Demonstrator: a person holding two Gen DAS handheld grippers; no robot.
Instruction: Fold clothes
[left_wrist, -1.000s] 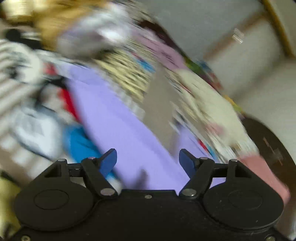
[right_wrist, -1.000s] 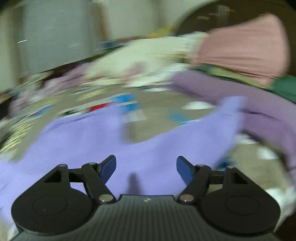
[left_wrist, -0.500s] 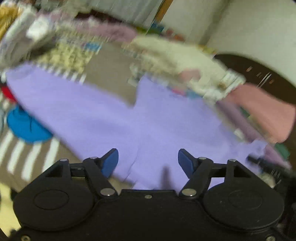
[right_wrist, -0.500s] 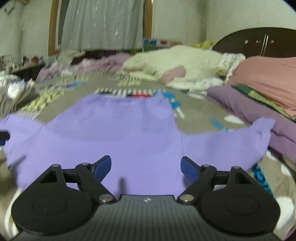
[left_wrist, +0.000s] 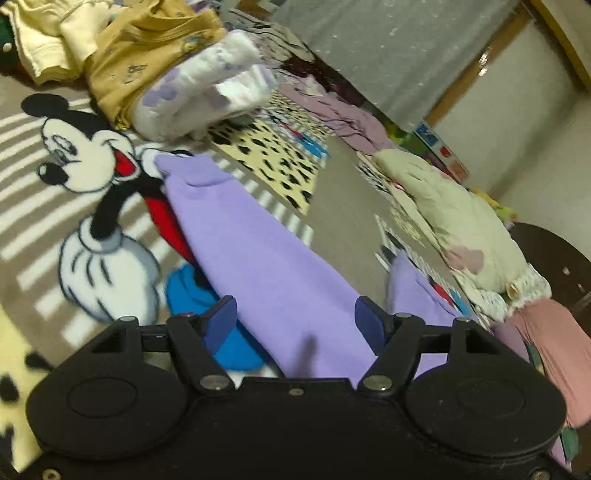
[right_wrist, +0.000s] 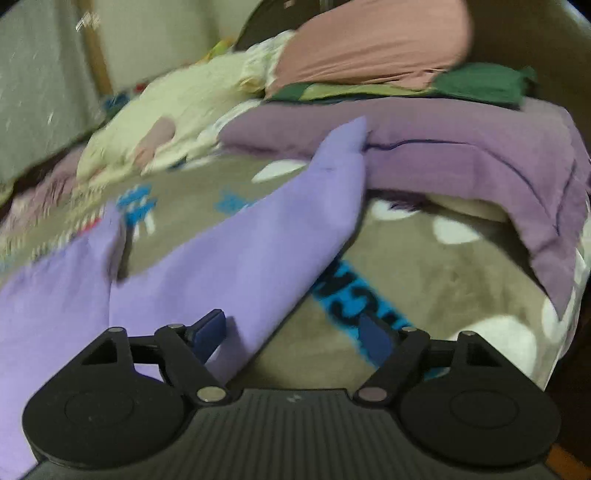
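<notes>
Lilac long-sleeved top (left_wrist: 266, 258) lies spread flat on the cartoon-print fleece blanket (left_wrist: 48, 206), apparently laid out so its sleeves can be folded in. Nearest, the left gripper (left_wrist: 295, 321) hangs over one sleeve with its jaws released, nothing pinched; that sleeve runs away toward 11 o'clock. The right gripper (right_wrist: 295, 332) hovers over the other sleeve (right_wrist: 266, 236), jaws closing a little yet clear of the cloth, whose edge lies between them; it stretches toward 1 o'clock. Farther off at 11 o'clock in the left view sits a stack of folded garments (left_wrist: 166, 70), likely finished pieces. Beyond the right sleeve's cuff lies a mauve quilt (right_wrist: 461, 147), then a pink pillow (right_wrist: 369, 40).
</notes>
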